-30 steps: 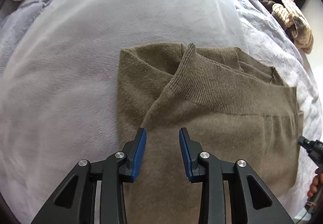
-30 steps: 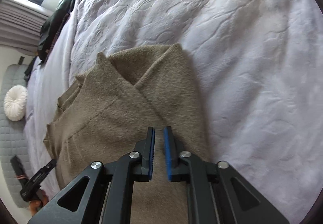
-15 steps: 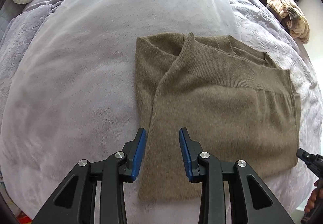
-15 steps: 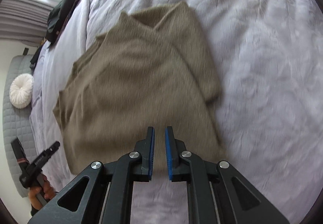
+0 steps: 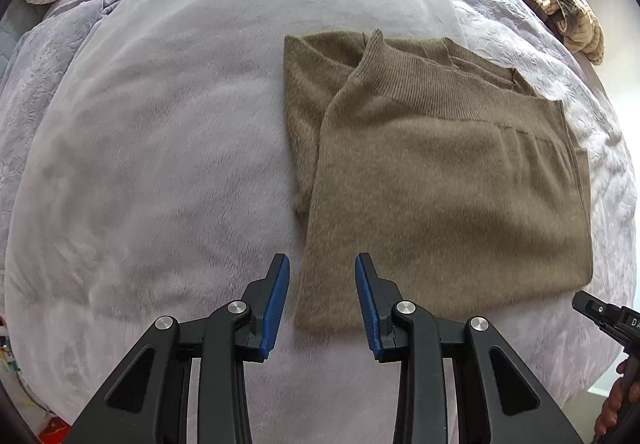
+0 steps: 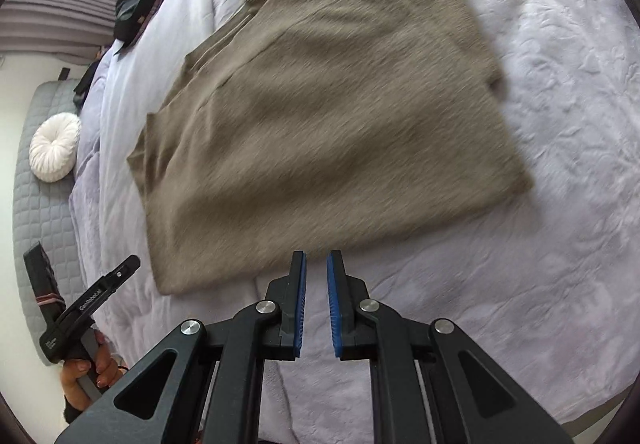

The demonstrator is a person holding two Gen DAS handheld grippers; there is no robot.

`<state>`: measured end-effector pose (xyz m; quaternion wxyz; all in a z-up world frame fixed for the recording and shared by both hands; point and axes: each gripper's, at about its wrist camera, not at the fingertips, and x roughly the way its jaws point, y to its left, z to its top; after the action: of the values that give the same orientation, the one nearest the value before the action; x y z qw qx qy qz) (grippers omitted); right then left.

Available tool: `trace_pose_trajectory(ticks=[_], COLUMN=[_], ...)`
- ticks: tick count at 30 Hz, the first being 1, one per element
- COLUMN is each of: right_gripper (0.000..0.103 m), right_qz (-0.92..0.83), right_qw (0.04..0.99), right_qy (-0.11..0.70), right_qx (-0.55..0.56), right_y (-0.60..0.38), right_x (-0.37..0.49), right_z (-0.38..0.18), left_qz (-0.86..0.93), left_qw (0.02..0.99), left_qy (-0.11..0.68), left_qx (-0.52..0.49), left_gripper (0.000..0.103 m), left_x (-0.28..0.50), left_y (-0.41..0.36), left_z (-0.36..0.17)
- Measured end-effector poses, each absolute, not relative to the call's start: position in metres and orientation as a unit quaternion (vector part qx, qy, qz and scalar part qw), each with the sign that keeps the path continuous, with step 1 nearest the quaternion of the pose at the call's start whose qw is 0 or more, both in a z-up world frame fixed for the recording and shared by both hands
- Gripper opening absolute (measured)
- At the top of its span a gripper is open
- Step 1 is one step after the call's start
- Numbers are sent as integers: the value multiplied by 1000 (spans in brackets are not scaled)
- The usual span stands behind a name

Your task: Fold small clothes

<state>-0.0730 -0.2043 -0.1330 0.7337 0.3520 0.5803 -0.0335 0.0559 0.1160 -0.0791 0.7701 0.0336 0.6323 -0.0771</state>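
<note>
**Both grippers held above the near edge of the folded garment, neither holding anything.**
Nearest me, my left gripper (image 5: 322,300) stands wide apart and empty over the near corner; my right gripper (image 6: 316,298) shows only a narrow gap, with nothing between its blue pads. For the next fold I would, I judge, pinch both near corners together, lifting evenly so layers do not slide. Beyond, the olive-brown fuzzy knit sweater (image 5: 440,179) lies flat on the pale lavender plush bedspread (image 5: 160,163), folded into a rectangle, ribbed hem band crossing its far end.
</note>
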Motion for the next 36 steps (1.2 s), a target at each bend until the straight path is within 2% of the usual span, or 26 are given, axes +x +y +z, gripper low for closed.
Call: trace_pose_trajectory(ticks=[3, 4, 5, 6, 7, 12, 14, 15, 18, 21, 28, 36], right_gripper=[15, 23, 40, 50, 60, 60, 74, 77, 82, 91, 91, 91], right_qz=[-28, -27, -27, -26, -26, -13, -12, -10, -10, -23, -29, -33], right_qw=[736, 736, 737, 739, 741, 750, 760, 767, 783, 792, 786, 781], right_qy=[582, 583, 584, 584, 584, 591, 593, 591, 590, 595, 611, 618], right_qx=[345, 342, 340, 335, 331, 296, 265, 250, 196, 138, 85, 84], right_y=[-193, -189, -185, -180, -176, -153, -141, -135, -117, -103, -83, -75], right_x=[-73, -73, -73, -73, -73, -68, -65, -64, -61, -59, -57, -62], right_z=[-130, -129, -128, -126, -125, -116, -110, -106, -97, -94, -98, -105], left_qz=[-79, -79, -79, -75, -71, -66, -63, -61, -60, -60, -65, -86], left_qw=[769, 767, 766, 767, 776, 786, 786, 786, 788, 786, 773, 752], left_qy=[634, 635, 638, 637, 626, 614, 614, 614, 612, 614, 631, 654], left_qx=[32, 32, 32, 33, 32, 36, 33, 34, 34, 35, 12, -10], left_gripper=[36, 37, 63, 94, 99, 100, 100, 100, 102, 102, 102, 102], left_x=[50, 47, 46, 44, 41, 34, 33, 32, 30, 28, 28, 25], left_y=[120, 122, 123, 125, 128, 136, 142, 145, 151, 156, 167, 182], left_z=[-78, -79, -79, -78, -74, -69, -70, -70, -70, -72, -79, -99])
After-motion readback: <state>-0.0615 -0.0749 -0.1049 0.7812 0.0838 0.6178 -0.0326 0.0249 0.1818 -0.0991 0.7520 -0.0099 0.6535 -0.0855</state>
